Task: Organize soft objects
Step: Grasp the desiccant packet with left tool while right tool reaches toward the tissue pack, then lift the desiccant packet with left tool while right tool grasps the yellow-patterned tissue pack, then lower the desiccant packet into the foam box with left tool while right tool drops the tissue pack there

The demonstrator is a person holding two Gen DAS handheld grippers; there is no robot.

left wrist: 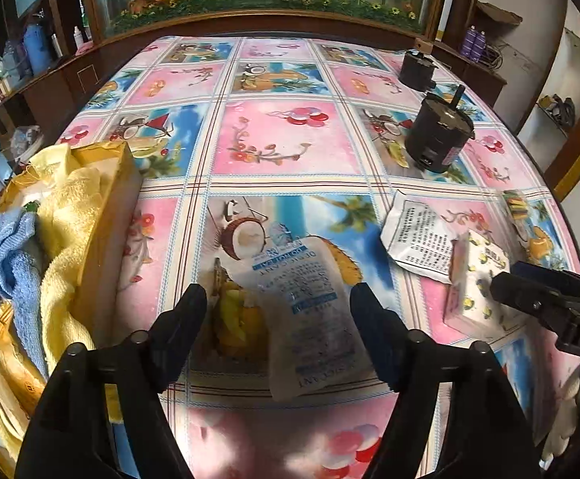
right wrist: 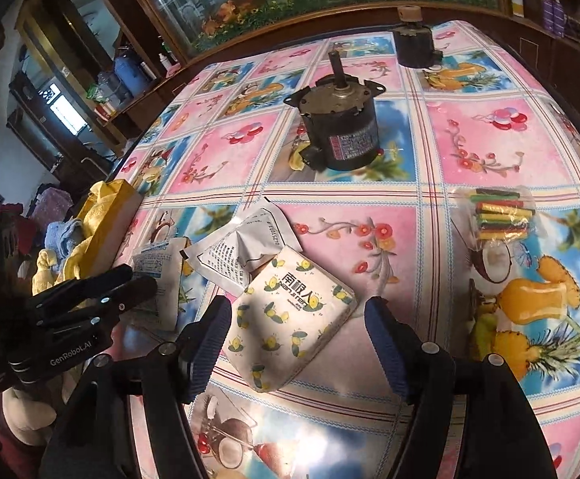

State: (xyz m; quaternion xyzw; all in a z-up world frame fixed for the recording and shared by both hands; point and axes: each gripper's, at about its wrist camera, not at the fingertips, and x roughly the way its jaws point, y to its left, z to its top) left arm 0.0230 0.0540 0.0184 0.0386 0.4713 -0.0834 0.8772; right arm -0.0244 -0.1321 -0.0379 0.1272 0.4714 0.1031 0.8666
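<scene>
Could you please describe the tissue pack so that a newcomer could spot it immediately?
On the fruit-patterned tablecloth, look between the right gripper's open fingers. The soft white tissue pack with yellow lemon prints lies there, overlapping a crumpled foil sachet; only it bears lemons.

You have two black motors (right wrist: 339, 127) beyond the jaws, two flat sachets (left wrist: 309, 319), one tissue pack (right wrist: 293, 315) between the right jaws, one bag of coloured sticks (right wrist: 499, 215), and two towels (left wrist: 66, 215) in one box (left wrist: 110, 215).

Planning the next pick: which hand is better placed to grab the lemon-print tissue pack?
Right. The right gripper has its open fingers on either side of the tissue pack; the left gripper is over the desiccant packet.
</scene>
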